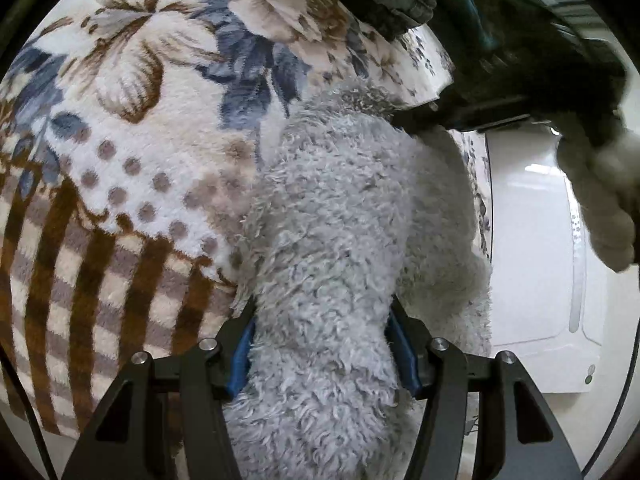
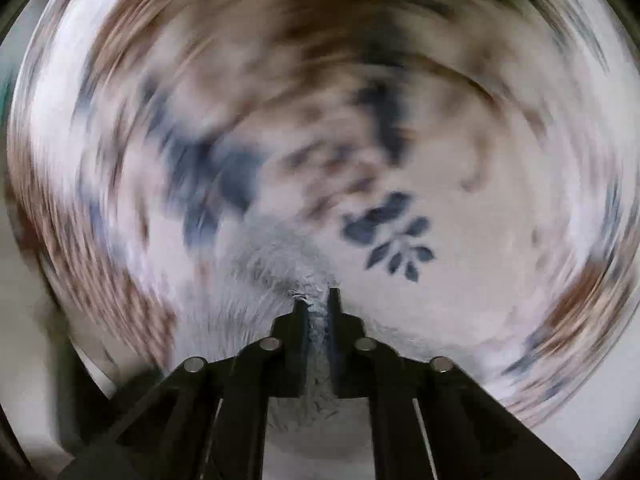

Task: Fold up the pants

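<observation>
Left wrist view: floral blanket spreads widest; on it the grey fleece pants lie bunched, soft, light, bulky. Left gripper fingers clamp a thick roll; right gripper fingers pinch a thin edge, judged likeliest to slip.

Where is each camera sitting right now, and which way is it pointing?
Left wrist: on the left gripper, angled down along its fingers at the fluffy grey pants bunched between them on the floral blanket; the right gripper and a light-gloved hand show at upper right.
Right wrist: on the right gripper, looking down at the blanket, heavily motion-blurred; its fingers are pinched on a fold of the pants.
Shared: the pants and the blanket.
</observation>
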`<state>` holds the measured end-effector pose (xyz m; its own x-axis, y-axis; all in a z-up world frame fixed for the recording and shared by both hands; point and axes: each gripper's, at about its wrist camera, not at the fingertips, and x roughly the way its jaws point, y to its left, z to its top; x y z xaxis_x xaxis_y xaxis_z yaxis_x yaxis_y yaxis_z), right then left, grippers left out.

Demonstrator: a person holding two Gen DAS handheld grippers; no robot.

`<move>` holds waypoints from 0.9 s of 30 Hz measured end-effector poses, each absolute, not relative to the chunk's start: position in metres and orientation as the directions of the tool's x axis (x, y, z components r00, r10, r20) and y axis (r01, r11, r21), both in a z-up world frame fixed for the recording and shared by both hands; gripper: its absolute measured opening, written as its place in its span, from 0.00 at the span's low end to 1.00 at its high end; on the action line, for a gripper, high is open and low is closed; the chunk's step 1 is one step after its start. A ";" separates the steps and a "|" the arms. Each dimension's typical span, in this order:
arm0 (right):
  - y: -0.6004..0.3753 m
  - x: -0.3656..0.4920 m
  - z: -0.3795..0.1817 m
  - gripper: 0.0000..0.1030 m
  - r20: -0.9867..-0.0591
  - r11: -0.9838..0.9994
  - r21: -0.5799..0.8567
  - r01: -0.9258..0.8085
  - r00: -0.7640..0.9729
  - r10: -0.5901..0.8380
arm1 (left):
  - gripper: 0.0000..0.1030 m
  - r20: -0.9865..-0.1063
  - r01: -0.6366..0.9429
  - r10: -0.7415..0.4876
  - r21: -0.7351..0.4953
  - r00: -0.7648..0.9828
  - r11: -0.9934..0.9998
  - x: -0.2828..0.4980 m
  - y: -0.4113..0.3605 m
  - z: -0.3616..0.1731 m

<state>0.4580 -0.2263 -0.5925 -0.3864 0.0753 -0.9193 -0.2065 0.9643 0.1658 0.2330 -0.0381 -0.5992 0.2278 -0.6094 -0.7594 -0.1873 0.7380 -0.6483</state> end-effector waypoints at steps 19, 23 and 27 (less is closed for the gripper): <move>-0.472 0.314 -0.501 0.74 -0.958 0.847 0.211 0.488 -0.069 0.278 | 0.87 -0.780 0.096 -0.608 -0.601 0.147 0.794 0.358 -0.089 -0.509; -0.501 0.252 -0.522 0.74 -0.935 0.739 0.258 0.622 -0.033 0.354 | 0.87 -0.833 0.393 -0.552 -0.522 -0.044 0.757 0.384 -0.193 -0.510; -0.509 0.205 -0.545 0.74 -0.902 0.634 0.324 0.703 0.028 0.430 | 0.87 -0.885 0.586 -0.420 -0.452 -0.201 0.672 0.394 -0.273 -0.536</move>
<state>0.2049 -0.5090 -0.5447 0.0279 0.4302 -0.9023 0.7026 0.6336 0.3238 0.3939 -0.2731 -0.5363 -0.2012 -0.4202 -0.8849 0.5863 0.6720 -0.4524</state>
